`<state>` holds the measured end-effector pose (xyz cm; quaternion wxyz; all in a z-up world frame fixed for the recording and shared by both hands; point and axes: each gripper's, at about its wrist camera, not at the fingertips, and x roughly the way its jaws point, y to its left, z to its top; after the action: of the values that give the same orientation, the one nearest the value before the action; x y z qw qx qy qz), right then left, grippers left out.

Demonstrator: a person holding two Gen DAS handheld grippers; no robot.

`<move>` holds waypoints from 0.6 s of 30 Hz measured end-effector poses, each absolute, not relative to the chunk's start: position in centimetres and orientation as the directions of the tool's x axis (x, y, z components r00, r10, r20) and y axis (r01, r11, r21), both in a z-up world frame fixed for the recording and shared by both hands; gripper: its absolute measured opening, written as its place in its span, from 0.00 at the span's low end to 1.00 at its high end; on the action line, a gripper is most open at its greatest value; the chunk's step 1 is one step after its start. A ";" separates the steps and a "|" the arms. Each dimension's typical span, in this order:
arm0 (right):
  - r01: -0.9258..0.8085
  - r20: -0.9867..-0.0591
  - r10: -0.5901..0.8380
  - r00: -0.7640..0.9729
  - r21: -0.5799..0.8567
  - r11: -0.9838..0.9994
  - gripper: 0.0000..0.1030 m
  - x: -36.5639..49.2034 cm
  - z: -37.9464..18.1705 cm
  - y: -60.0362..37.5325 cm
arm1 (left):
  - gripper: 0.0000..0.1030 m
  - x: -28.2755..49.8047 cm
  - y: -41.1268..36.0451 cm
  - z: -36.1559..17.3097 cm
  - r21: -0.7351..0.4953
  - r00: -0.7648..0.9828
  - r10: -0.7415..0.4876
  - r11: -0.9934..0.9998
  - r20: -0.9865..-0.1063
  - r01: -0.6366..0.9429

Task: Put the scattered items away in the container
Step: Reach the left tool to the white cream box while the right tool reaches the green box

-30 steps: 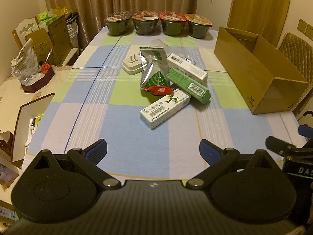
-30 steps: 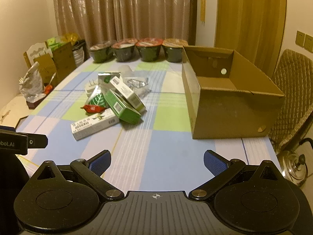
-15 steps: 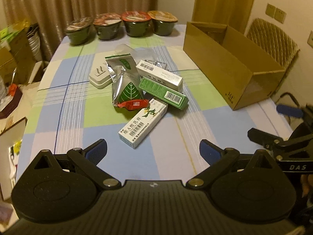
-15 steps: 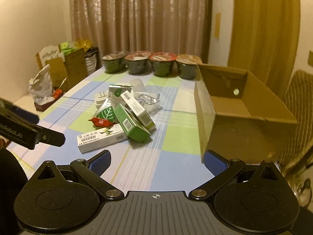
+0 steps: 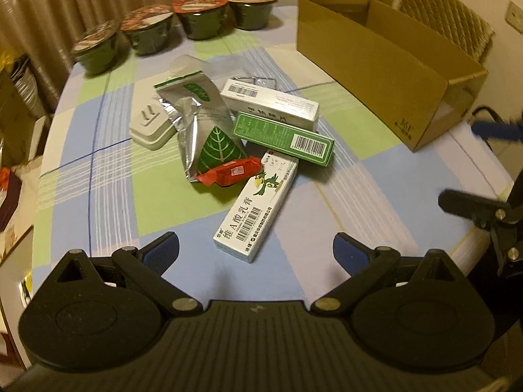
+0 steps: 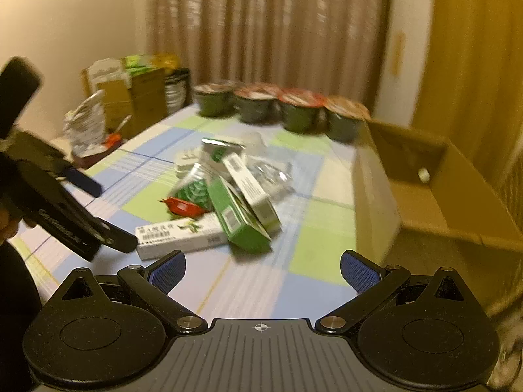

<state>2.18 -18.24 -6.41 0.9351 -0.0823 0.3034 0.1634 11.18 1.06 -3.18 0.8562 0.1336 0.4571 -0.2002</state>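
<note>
Your left gripper [image 5: 256, 251] & right gripper [image 6: 263, 271]: fingers apart, empty. Item pile [image 5: 248, 137] lay mid-desk [image 5: 111, 189], 12 o'clock of left gripper; cardboard box [image 5: 376, 62] at 2 o'clock, well apart.

Left wrist view: high, angled down, near pile [image 5: 248, 137]. Right wrist view: lower, blurred, shares pile, box [image 6: 425, 196].

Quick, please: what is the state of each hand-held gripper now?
Left hand-held gripper: open, holding nothing.
Right hand-held gripper: open, holding nothing.
</note>
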 end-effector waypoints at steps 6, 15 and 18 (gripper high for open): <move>-0.420 -0.617 0.273 0.738 -0.103 0.902 1.00 4.9 -7.6 -16.8 | 0.88 13.0 0.8 -4.9 0.077 0.473 -0.232 0.834 -0.850 0.547; -0.519 -0.708 0.283 0.647 -0.138 0.843 0.73 9.8 -10.7 -15.5 | 0.74 16.1 0.0 -8.0 0.070 0.426 -0.248 0.794 -0.870 0.604; -0.546 -0.710 0.284 0.644 -0.167 0.821 0.73 11.3 -11.4 -14.7 | 0.72 16.6 -0.4 -8.9 0.081 0.416 -0.240 0.779 -0.877 0.622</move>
<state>11.28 -14.71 -11.38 0.8874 -0.1864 0.3509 0.2338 16.64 -0.42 -8.85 0.8167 0.2022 0.4718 -0.2637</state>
